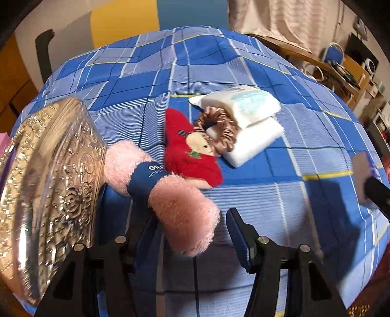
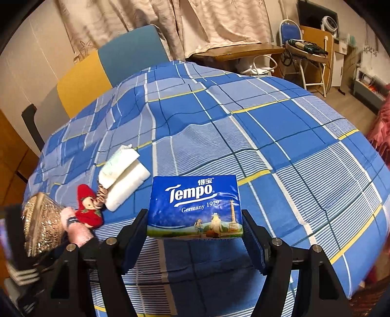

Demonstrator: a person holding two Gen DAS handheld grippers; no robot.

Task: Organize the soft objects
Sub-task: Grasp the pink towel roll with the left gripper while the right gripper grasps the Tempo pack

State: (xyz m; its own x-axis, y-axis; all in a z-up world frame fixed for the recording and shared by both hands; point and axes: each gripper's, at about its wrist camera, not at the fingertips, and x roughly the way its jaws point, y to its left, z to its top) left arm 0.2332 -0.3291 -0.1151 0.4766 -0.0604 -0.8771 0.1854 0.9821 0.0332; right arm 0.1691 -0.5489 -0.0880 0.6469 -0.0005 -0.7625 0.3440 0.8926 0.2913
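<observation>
left gripper (image 1: 187,234) is hanging open over the pink plush roll (image 1: 160,192), which is lying against the embossed box (image 1: 48,175); red doll (image 1: 190,151), scrunchie (image 1: 219,129) and white pads (image 1: 246,122) are still loose. right gripper (image 2: 195,234) is clamping the tempo tissue pack (image 2: 195,204) above the checked sheet (image 2: 280,146); most sorting is remaining.

One tissue pack (image 2: 195,207), one scrunchie (image 1: 219,129) (satin), two white pads (image 1: 246,107).

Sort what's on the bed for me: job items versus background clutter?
Job: tissue pack, pink towel roll, red doll, scrunchie, white cloth, white packet, clear box.
Clutter: chair, desk, curtain.
</observation>
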